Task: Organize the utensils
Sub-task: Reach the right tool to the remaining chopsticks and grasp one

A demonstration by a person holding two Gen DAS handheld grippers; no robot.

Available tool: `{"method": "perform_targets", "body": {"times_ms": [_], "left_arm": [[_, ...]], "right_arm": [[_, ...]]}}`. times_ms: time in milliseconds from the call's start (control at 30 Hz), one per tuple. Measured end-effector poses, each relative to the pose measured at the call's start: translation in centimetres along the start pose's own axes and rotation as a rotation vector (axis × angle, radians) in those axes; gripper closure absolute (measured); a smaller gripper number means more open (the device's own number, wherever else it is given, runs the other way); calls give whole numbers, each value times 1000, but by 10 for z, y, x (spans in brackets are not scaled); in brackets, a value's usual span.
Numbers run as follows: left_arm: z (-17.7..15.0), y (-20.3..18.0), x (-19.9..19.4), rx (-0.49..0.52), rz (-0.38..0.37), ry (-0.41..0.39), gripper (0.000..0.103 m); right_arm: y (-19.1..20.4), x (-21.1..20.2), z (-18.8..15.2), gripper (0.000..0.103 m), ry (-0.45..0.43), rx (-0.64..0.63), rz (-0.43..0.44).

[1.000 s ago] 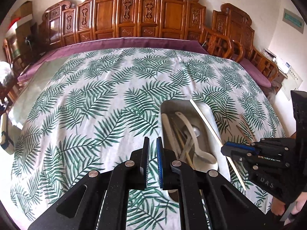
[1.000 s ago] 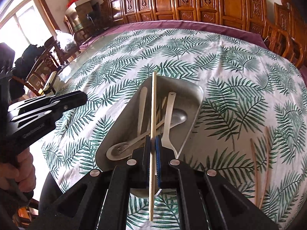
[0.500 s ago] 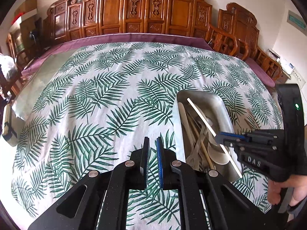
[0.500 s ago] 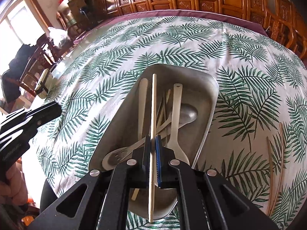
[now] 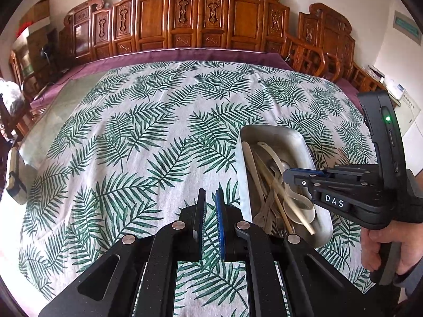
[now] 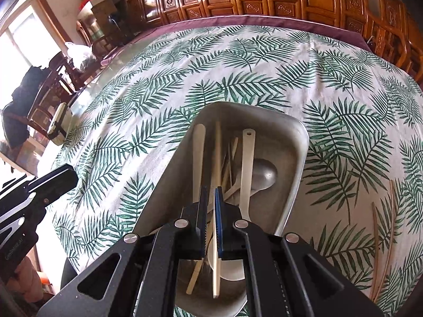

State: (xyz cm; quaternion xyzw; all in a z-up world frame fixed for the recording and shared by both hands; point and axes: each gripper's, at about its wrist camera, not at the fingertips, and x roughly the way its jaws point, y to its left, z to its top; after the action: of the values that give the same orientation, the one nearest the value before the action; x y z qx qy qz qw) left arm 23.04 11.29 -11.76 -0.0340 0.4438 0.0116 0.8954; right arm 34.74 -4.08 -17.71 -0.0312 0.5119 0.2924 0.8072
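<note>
Right gripper: its jaws are closed on a pale chopstick, held near the stick's lower third, with the long end running away toward 12 o'clock over the metal tray and the short end poking out below the jaws toward 6.
Step in hand: by my reading, laying this chopstick down into the tray alongside what is already there.
How to do it well: I would keep the stick lined up with the tray's long side, sink it until it rests on the pile, and only then let the jaws part; a release from height could send it bouncing over the rim.
Tray contents: a white spoon, a metal spoon, a pale flat handle at about 11 o'clock and more chopsticks, all lying roughly lengthwise.
Left gripper: jaws closed on nothing, hanging over the leaf-print cloth just to the 9 o'clock side of the tray; it could steady the tray's rim if the tray slides.
Loose chopsticks: a thin pair lies on the bench at 3 o'clock of the tray, well apart from it, probably next to be gathered.
Far side: carved wooden chairs line the bench at 12 o'clock.
</note>
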Motion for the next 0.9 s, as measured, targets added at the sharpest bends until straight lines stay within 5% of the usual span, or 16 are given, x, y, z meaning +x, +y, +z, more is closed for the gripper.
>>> {"method": "perform_targets", "body": {"times_ms": [367, 433, 567, 767, 900], "left_arm": [[-1, -18, -3, 18, -11, -3, 95], [-2, -25, -2, 24, -16, -4, 85], [-2, -39, -2, 36, -29, -4, 80], [0, -67, -1, 55, -58, -11, 43], [3, -90, 0, 72, -71, -17, 31]], "right_arm": [[-23, -53, -34, 96, -63, -65, -43], [-35, -65, -43, 96, -72, -58, -60], [-64, -86, -59, 96, -87, -27, -96], [-108, -108, -78, 96, -100, 24, -163], [-139, -111, -90, 90, -88, 55, -197]]}}
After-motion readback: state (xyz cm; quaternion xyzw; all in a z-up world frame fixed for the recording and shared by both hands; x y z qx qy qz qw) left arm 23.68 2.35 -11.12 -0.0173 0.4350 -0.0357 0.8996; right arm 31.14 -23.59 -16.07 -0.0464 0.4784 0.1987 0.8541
